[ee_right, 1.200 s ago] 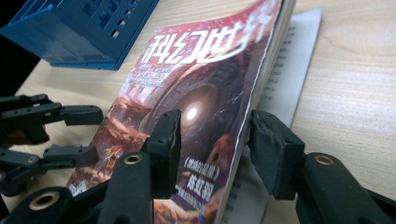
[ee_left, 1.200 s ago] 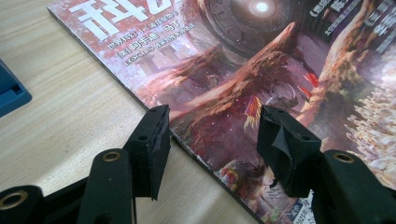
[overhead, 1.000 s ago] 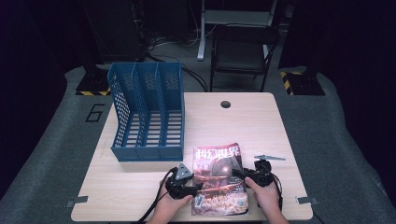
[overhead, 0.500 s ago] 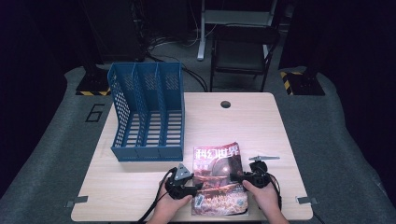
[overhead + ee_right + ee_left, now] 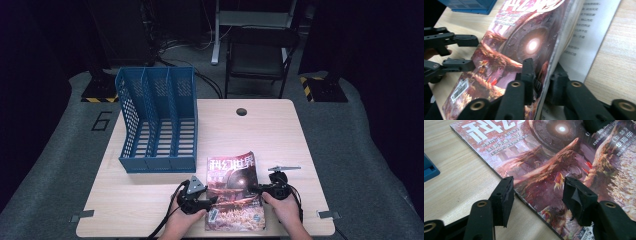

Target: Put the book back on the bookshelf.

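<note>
**Right gripper pinches magazine edge, left gripper straddles the spine side**

Light wooden table (image 5: 150, 200), round cable hole (image 5: 241, 111) near its far edge. Blue three-slot file rack (image 5: 157, 120) stands on the left half, open slots facing the near edge, bottom front edge roughly mid-table. All three slots look empty.

Magazine (image 5: 235, 192) lies near the table's near edge, right of centre, cover up: white title characters on top, reddish-purple sci-fi art with a glowing disc. It's well apart from the rack, just right of the rack's near right corner. In the right gripper view its right-hand edge is lifted off the table, the cover and top pages curl up, and a printed inner page (image 5: 584, 32) lies flat beneath.

Left gripper (image 5: 196, 197) sits at the magazine's left edge, held by the person's left hand (image 5: 181, 222) coming from the near edge. In the left gripper view (image 5: 537, 195) its jaws stand apart, one over bare table just left of the spine, one over the cover; pads aren't pressing anything.

Right gripper (image 5: 272, 189) sits at the magazine's right edge, in the right hand (image 5: 285, 210). Its jaws have just been closing. In the right gripper view (image 5: 541, 82) they're clamped on the raised bundle of cover and pages, one jaw on the cover face, the other beneath.
</note>
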Motion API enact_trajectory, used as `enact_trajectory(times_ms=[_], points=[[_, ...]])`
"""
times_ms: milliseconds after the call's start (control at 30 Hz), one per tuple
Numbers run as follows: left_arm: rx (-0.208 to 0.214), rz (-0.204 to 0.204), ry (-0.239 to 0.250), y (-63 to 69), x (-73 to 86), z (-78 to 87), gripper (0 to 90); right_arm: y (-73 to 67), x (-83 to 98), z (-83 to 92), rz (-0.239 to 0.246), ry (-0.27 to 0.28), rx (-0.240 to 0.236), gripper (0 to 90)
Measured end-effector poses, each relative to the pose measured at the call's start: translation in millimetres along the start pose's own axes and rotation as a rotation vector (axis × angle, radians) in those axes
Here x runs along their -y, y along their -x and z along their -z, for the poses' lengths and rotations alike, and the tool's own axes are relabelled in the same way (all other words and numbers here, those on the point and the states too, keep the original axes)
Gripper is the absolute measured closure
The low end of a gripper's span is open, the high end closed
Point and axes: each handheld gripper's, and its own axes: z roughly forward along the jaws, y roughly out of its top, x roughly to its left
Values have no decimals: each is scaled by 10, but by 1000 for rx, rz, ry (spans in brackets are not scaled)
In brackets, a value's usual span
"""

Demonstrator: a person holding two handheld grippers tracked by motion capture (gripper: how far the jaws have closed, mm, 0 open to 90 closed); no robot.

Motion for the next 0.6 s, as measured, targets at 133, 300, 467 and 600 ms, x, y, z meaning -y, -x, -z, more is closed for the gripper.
enact_trajectory(times_ms=[133, 300, 467, 600], points=[[-6, -14, 6, 8, -4, -13, 387, -8, 4, 5, 24, 5, -2, 814], [-1, -16, 7, 17, -4, -20, 369, -77, 23, 25, 67, 30, 25, 846], [1, -28, 0, 24, -6, -21, 347, -137, 36, 46, 103, 55, 39, 866], [9, -29, -1, 19, -7, -21, 337, -163, 43, 70, 120, 75, 33, 869]])
